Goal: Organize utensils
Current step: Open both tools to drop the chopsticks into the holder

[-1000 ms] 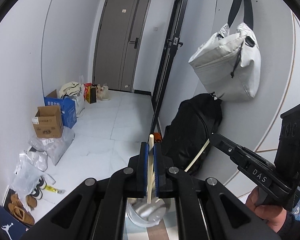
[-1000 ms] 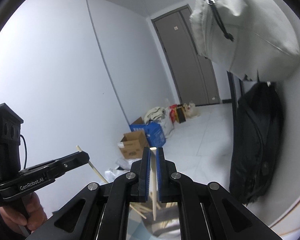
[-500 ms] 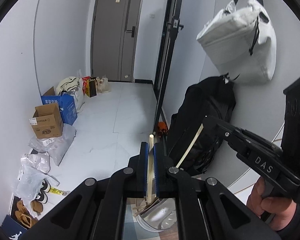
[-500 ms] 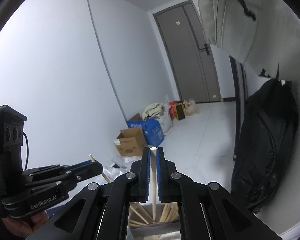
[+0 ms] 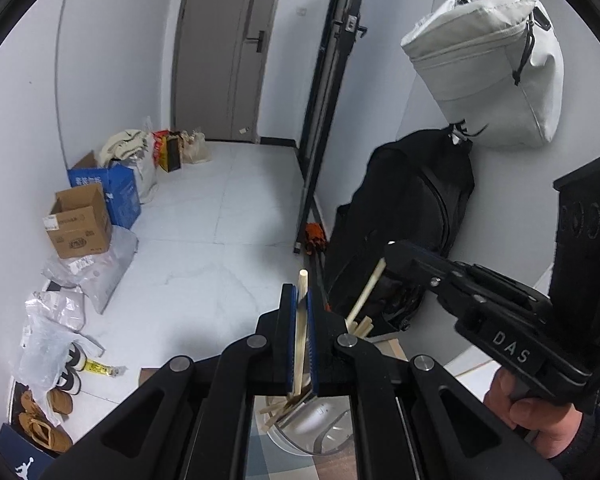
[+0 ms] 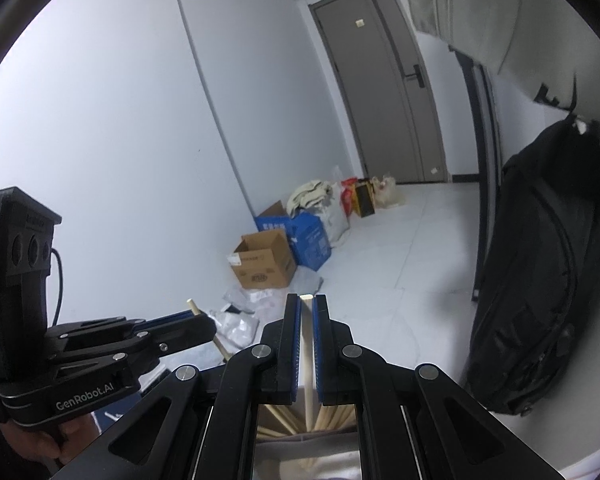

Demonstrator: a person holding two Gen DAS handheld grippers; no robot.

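Note:
My left gripper (image 5: 299,294) is shut on a pale wooden chopstick (image 5: 300,336) that stands nearly upright, its lower end over a shiny metal holder (image 5: 320,430) with several chopsticks in it. My right gripper (image 6: 308,300) is shut on another wooden chopstick (image 6: 308,360), upright above the same holder (image 6: 308,432) of chopsticks. In the left wrist view the right gripper (image 5: 388,256) holds its chopstick (image 5: 366,292) slanted, just right of mine. In the right wrist view the left gripper (image 6: 204,318) sits at lower left.
A black backpack (image 5: 412,216) leans on the right wall under a hanging grey bag (image 5: 488,64). Cardboard boxes (image 5: 80,220), plastic bags and shoes (image 5: 40,420) lie along the left wall. A grey door (image 5: 224,48) is at the far end. A black stand pole (image 5: 324,104) rises mid-room.
Both grippers have tilted downward and come lower over the holder, each still holding its chopstick. The holder with chopsticks shows more fully below the fingers.

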